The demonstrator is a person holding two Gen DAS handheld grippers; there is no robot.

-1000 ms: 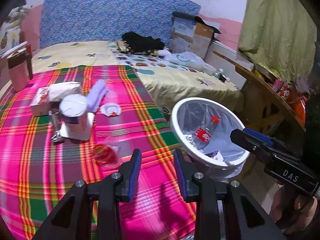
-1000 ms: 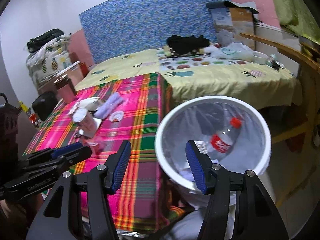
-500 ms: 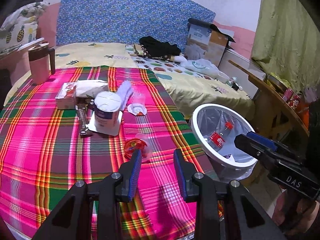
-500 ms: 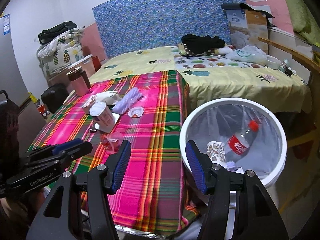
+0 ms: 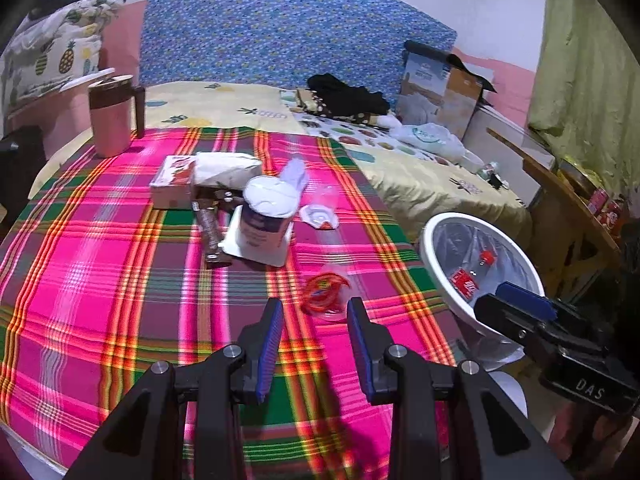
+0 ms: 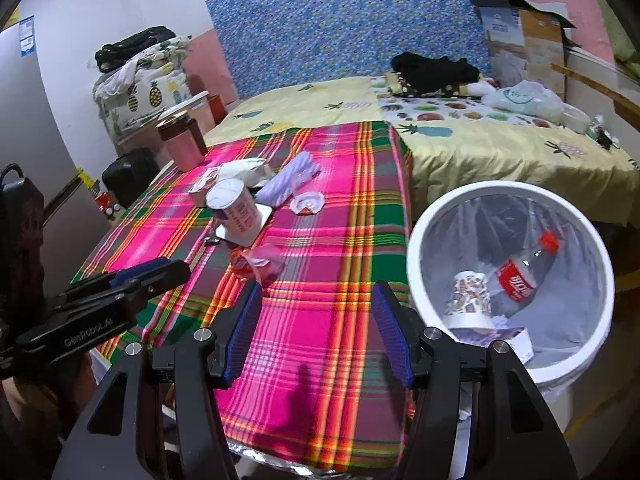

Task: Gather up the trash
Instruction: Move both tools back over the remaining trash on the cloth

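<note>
1. Both views have swung away from the white bin point(image 6: 416, 240) toward the plaid worktop point(image 5: 120, 280) since the earlier frames; the bin now sits at the right edge of each picture.
2. Left tool point(image 5: 314, 344): jaws narrowly parted, empty, aimed at the crumpled clear wrapper with red print point(image 5: 326, 290), which lies on the worktop just ahead of the tips.
3. Right tool point(image 6: 316, 330): jaws wide, empty, above the near part of the cloth.
4. Bin contents: plastic bottle point(image 6: 520, 272) and paper cup point(image 6: 468, 300).
5. Remaining litter: white can point(image 5: 266, 220), purple wrapper point(image 6: 286, 180), small lid point(image 5: 320, 216), box point(image 5: 172, 184).
6. Suggested technique: straddle the wrapper's bulk, press down lightly onto the cloth, close fully; thin film probably slips from a shallow pinch.
</note>
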